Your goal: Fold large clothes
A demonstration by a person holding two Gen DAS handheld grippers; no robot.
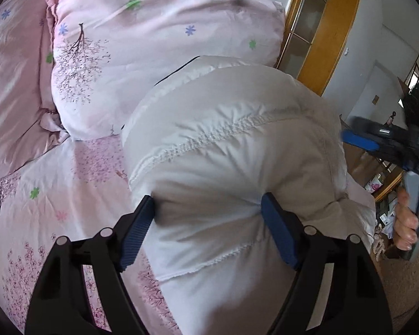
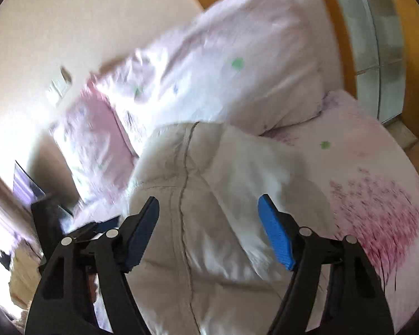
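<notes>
A white puffy quilted jacket (image 1: 237,150) lies bundled on a pink floral bed sheet (image 1: 42,195). My left gripper (image 1: 206,223) is wide open, its blue pads against both sides of the jacket's bulge, which fills the gap between them. The jacket shows in the right wrist view (image 2: 209,195) too, with a dark seam running down it. My right gripper (image 2: 208,229) is open just above the jacket, not gripping. The right gripper, held by a hand, also shows in the left wrist view (image 1: 388,139), blurred, beside the jacket's right edge.
A large pink floral pillow or duvet (image 1: 159,44) lies behind the jacket, and shows in the right wrist view (image 2: 223,64). A wooden glazed door frame (image 1: 321,28) stands beyond the bed. The bed edge and floor lie right (image 1: 405,279).
</notes>
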